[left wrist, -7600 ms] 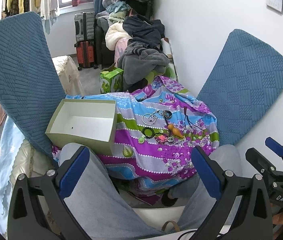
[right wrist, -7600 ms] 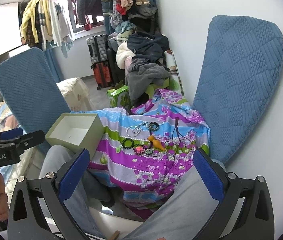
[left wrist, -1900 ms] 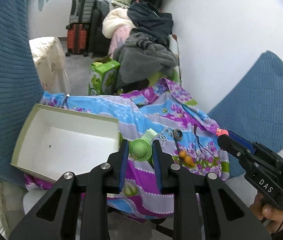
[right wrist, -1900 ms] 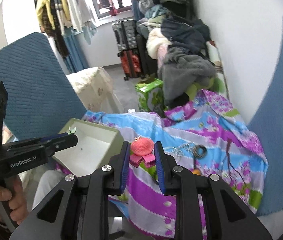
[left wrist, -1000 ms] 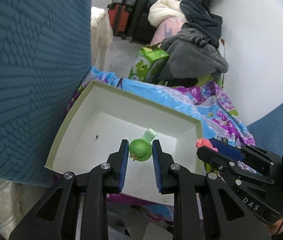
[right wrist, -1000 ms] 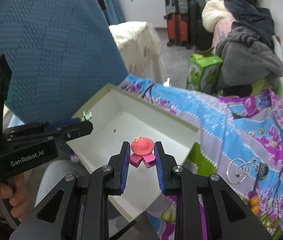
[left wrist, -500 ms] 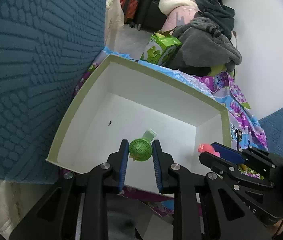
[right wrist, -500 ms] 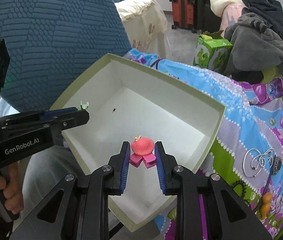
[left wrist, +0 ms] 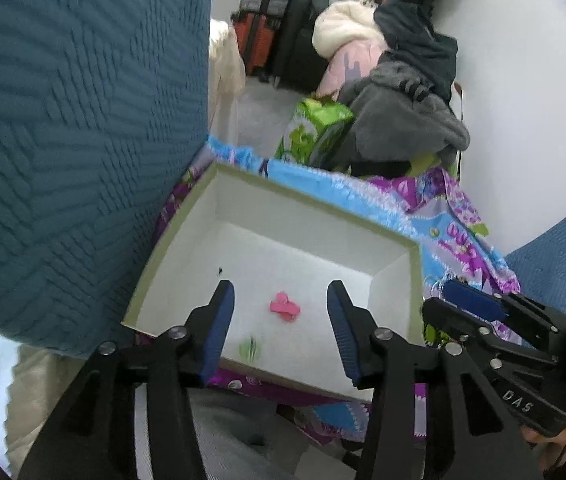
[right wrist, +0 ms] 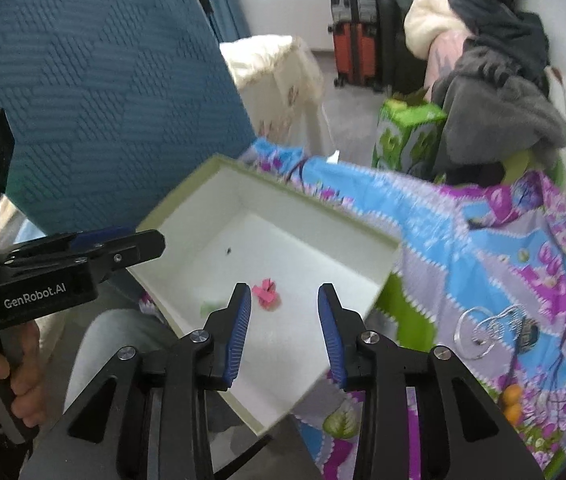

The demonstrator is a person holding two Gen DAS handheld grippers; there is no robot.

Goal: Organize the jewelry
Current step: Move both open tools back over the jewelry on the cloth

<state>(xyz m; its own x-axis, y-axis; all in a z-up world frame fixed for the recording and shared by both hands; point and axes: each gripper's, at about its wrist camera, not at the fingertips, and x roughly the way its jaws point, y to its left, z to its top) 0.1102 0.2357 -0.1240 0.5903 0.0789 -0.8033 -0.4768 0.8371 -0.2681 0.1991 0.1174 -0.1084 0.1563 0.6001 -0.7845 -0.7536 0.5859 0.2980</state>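
A white box with an olive rim (left wrist: 187,216) (right wrist: 187,196) rests on a flowered cloth. On its floor lie a pink hat-shaped clip (left wrist: 284,307) (right wrist: 265,294) and a blurred green hat-shaped clip (left wrist: 250,349) (right wrist: 211,306). My left gripper (left wrist: 279,300) hangs over the box, its jaws opening, nothing between them. My right gripper (right wrist: 284,300) hovers over the box's near right part, jaws opening too, with no clip gripped. Each gripper shows in the other's view, the right gripper (left wrist: 463,304) at the box's right wall and the left gripper (right wrist: 123,248) at its left rim.
Silver jewelry (right wrist: 495,330) and an orange piece (right wrist: 510,400) lie on the flowered cloth (right wrist: 483,248) right of the box. A blue quilted cushion (left wrist: 75,120) rises on the left. A green carton (left wrist: 315,128), piled clothes (left wrist: 403,120) and suitcases (right wrist: 355,48) stand behind.
Both grippers have opened and let go of their clips: the green one and the pink one have dropped onto the box floor. Both grippers pulled back slightly from the box.
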